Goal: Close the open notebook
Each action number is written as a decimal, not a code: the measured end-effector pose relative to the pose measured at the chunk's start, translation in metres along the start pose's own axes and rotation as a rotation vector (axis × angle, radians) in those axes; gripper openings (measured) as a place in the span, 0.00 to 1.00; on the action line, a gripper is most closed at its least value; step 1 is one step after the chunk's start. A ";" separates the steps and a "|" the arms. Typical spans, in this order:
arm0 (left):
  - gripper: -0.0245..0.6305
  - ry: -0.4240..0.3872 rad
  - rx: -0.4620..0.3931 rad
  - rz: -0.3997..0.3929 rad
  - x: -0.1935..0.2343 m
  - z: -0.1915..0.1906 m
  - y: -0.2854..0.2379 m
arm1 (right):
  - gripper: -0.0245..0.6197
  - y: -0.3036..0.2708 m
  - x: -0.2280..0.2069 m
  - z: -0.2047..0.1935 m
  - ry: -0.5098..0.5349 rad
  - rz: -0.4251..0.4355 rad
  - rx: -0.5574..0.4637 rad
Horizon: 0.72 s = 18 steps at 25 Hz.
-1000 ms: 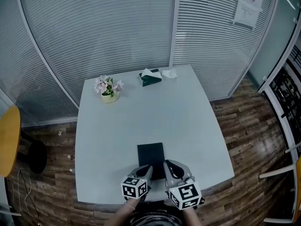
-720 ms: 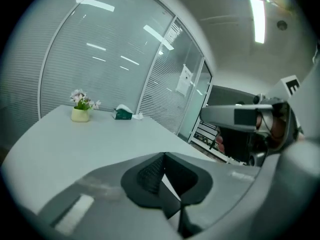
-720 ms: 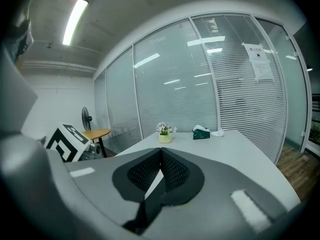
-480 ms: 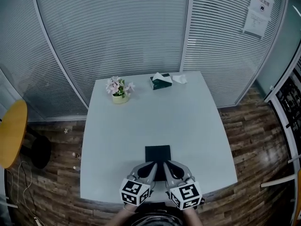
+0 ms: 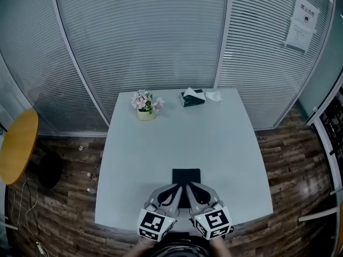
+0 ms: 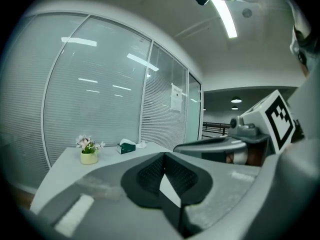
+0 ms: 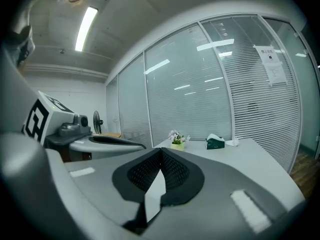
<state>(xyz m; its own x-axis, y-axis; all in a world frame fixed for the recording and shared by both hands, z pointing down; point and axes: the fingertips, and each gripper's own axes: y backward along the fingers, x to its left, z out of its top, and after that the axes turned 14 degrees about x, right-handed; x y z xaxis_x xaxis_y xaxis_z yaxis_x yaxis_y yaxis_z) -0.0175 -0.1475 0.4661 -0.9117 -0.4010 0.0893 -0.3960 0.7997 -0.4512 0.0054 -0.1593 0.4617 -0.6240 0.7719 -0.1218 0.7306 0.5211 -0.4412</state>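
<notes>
left hand-held gripper (image 5: 178,187) jaws together, right hand-held gripper (image 5: 189,187) alongside, likewise

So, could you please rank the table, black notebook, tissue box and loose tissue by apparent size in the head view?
1. table
2. black notebook
3. tissue box
4. loose tissue
The notebook lies nearer the camera, which may flatter it against the box.

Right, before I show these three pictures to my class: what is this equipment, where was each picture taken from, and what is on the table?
There is no robot here. A person holds a two-jaw gripper in each hand. The wide picture comes from a camera on the person's head, looking down. The other two come from cameras riding on the grippers. On the white table lie a dark notebook, apparently closed, a flower pot, a green tissue box and a crumpled tissue. The left gripper and right gripper are shut and hold nothing.
</notes>
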 end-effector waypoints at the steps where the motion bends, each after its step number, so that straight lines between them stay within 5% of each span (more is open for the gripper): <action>1: 0.04 0.000 -0.011 0.001 0.000 0.005 0.004 | 0.04 0.001 0.002 0.003 0.003 0.004 -0.007; 18: 0.04 -0.052 -0.043 0.079 0.011 0.020 0.030 | 0.04 0.008 0.020 0.029 0.053 0.045 -0.047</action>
<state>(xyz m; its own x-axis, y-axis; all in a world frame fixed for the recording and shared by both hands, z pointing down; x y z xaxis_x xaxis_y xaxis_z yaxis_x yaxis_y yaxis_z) -0.0368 -0.1369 0.4356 -0.9338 -0.3576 0.0086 -0.3285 0.8478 -0.4164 -0.0090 -0.1500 0.4302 -0.5755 0.8125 -0.0926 0.7707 0.5010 -0.3937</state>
